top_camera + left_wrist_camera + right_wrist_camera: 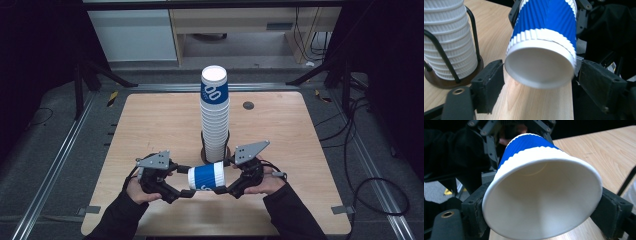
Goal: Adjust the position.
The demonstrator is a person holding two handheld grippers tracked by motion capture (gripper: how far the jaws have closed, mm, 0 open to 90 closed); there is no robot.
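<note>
From the high view, a blue-and-white cup (207, 176) lies on its side above the near middle of the counter (150, 125), held between the left gripper (186, 193) and the right gripper (222, 190), just in front of the tall stack (215, 115) standing in its rack. The cup's long axis runs left to right across the counter, base toward the left hand (137, 190) and mouth toward the right hand (267, 184), so each gripper meets one end and neither is nearer than the other. In the left gripper view, the closed white base of the cup (540, 66) faces the camera, tilted a little upward, with the two fingers (489, 85) at either side of the base rim; the left one seems to touch, the right one stands at the rim's edge, so I judge them closed on the base, though lightly. The stack (447, 37) and its rack wires rise at the left. In the right gripper view, the open mouth of the cup (541, 197) faces the camera and the fingers (474, 212) press on the rim from both sides, gripping it. Any pull apart would run along that left-right axis.
</note>
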